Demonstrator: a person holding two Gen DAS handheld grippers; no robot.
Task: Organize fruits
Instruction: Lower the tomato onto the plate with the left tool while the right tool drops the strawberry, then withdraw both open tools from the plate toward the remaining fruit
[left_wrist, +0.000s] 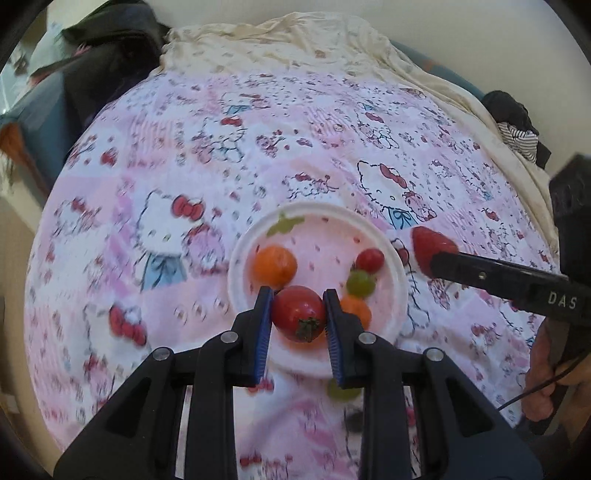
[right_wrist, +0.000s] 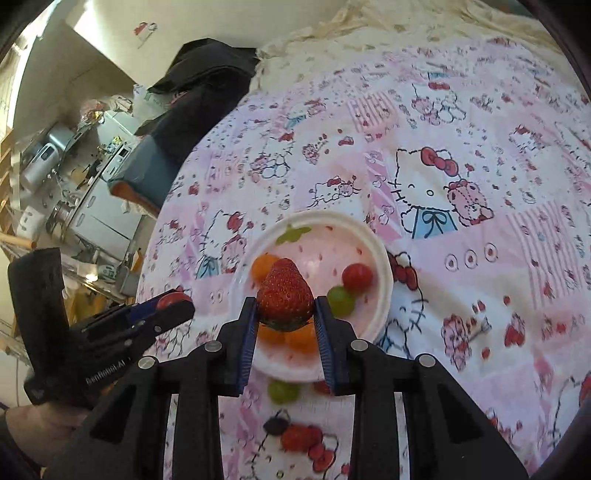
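A white plate lies on the pink cartoon-print sheet. My left gripper is shut on a red tomato and holds it over the plate's near side. My right gripper is shut on a red strawberry, held above the plate; it also shows in the left wrist view, right of the plate. On the plate lie an orange fruit, a cherry tomato, a green grape and another orange fruit.
A green grape lies on the sheet just in front of the plate. A dark grape and a strawberry lie nearer still. Dark clothes sit at the bed's far left, a cream blanket at the back.
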